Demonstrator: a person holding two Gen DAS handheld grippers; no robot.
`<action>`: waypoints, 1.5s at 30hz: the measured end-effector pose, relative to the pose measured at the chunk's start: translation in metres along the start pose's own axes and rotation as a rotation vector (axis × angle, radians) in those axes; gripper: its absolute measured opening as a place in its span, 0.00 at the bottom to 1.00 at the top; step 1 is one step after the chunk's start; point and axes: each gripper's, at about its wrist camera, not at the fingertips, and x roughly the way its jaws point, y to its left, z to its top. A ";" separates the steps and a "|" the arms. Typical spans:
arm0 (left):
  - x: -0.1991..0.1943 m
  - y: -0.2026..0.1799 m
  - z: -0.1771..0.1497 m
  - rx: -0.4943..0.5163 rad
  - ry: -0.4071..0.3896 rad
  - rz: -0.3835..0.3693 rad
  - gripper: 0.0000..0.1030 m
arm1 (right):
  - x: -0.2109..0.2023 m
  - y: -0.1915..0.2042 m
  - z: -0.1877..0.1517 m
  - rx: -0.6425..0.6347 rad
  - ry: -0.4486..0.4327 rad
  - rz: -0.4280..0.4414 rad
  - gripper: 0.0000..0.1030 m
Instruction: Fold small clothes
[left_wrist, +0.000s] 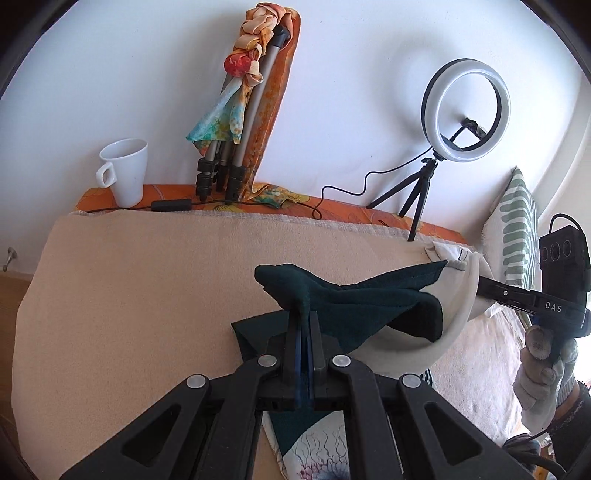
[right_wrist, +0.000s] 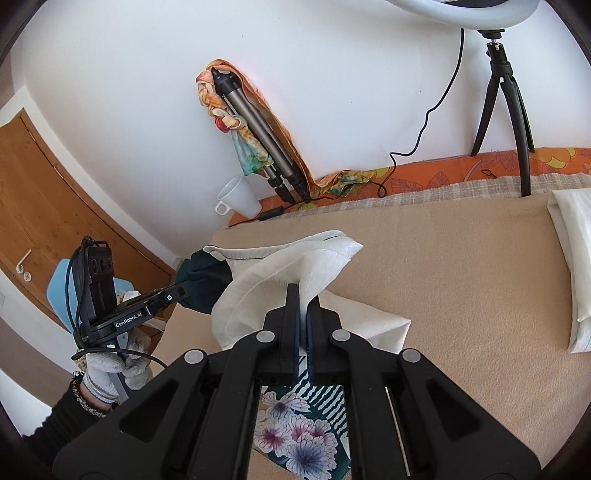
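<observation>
Stretching garment (left_wrist: 354, 306) crosswise, long axis gripper-to-gripper: left gripper (left_wrist: 304, 325), right gripper (right_wrist: 303, 314) both clamped on corners.

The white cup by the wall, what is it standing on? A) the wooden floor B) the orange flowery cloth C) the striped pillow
B: the white cup stands upright on the orange flowery cloth along the wall, behind the beige blanket.

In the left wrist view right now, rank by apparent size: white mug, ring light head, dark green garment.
1. dark green garment, largest, though it hangs nearest the camera.
2. ring light head.
3. white mug, smallest; it looks close to the ring light.
</observation>
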 end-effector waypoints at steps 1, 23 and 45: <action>-0.002 0.000 -0.008 0.006 0.002 0.006 0.00 | -0.003 0.001 -0.009 -0.002 0.003 -0.006 0.04; -0.057 0.002 -0.126 0.219 0.086 0.095 0.13 | -0.049 0.030 -0.125 -0.279 0.031 -0.172 0.30; -0.021 0.078 -0.143 -0.468 0.220 -0.176 0.28 | -0.032 -0.063 -0.155 0.390 0.163 0.043 0.36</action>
